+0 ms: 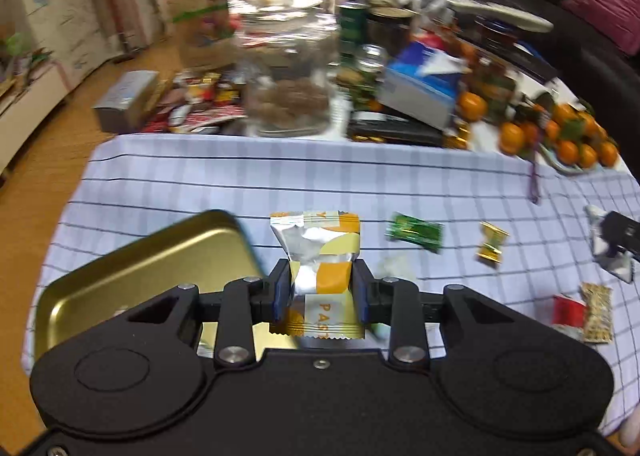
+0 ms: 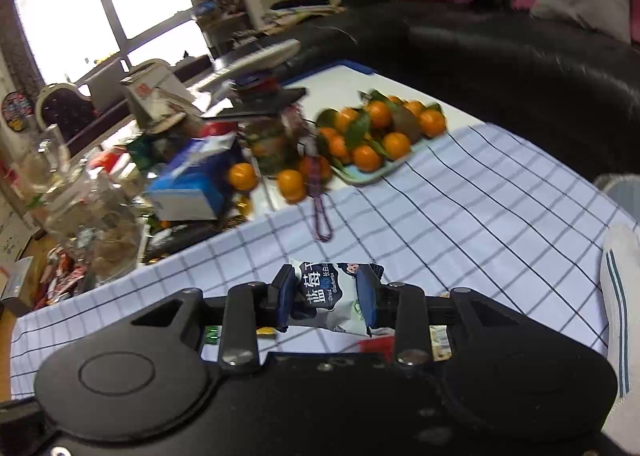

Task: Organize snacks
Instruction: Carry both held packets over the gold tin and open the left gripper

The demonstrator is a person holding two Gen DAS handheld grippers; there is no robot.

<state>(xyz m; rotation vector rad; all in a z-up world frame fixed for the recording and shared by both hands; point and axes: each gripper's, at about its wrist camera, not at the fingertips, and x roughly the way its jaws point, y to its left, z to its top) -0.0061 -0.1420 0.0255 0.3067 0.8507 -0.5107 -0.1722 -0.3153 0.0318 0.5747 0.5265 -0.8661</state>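
Observation:
My left gripper (image 1: 321,281) is shut on a silver, yellow and orange pastry packet (image 1: 320,256), held upright above the checked tablecloth (image 1: 280,180). A gold metal tray (image 1: 152,268) lies just left of it, partly hidden by the gripper body. Loose on the cloth to the right are a green candy (image 1: 415,231), a gold-wrapped candy (image 1: 492,243), a red packet (image 1: 568,312) and a nut bar (image 1: 597,312). My right gripper (image 2: 327,292) is shut on a white and blue dried-blueberry packet (image 2: 332,294), lifted off the cloth (image 2: 460,216). The right gripper's tip (image 1: 618,232) and its packet show at the left wrist view's right edge.
Beyond the cloth stands clutter: a glass jar (image 1: 288,68) with brown snacks, a paper bag (image 1: 196,12), a blue tissue box (image 1: 424,84), a green can (image 1: 352,32) and a plate of tangerines (image 2: 380,136). A black sofa (image 2: 520,68) runs along the right. A beaded string (image 2: 320,216) lies on the cloth.

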